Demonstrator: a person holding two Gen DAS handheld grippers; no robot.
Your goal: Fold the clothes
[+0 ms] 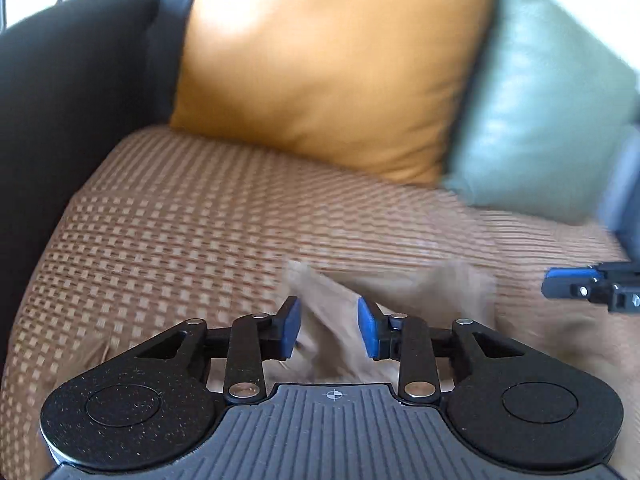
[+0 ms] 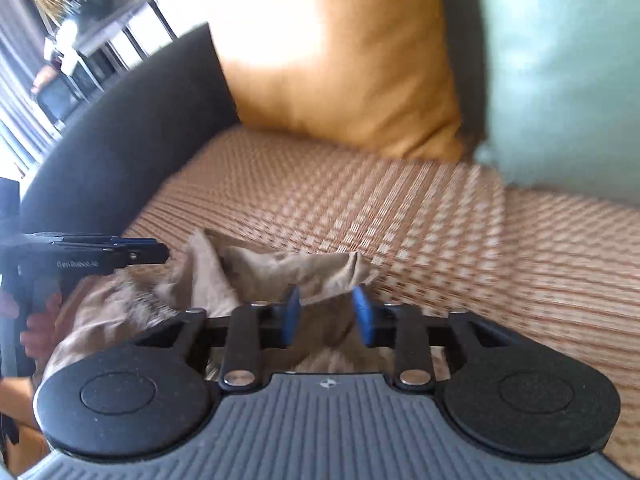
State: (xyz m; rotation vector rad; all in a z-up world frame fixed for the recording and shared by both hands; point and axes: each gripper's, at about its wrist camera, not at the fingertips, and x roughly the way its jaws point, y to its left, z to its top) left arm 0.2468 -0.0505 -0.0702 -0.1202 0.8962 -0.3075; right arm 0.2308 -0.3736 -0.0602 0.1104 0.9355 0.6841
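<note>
A tan garment [image 1: 400, 292] lies crumpled on the woven seat cushion [image 1: 180, 216], blurred by motion. My left gripper [image 1: 329, 326] is open, its blue pads on either side of a raised fold of the cloth. My right gripper [image 2: 326, 314] is open too, just above the garment's edge [image 2: 280, 268]. The right gripper shows at the right edge of the left wrist view [image 1: 588, 286]. The left gripper shows at the left of the right wrist view [image 2: 120, 256], with a hand under it.
A mustard cushion [image 1: 328, 64] and a pale green cushion [image 1: 540, 108] lean on the sofa back. The dark sofa arm [image 1: 60, 92] rises on the left. A window and furniture [image 2: 80, 40] lie beyond the arm.
</note>
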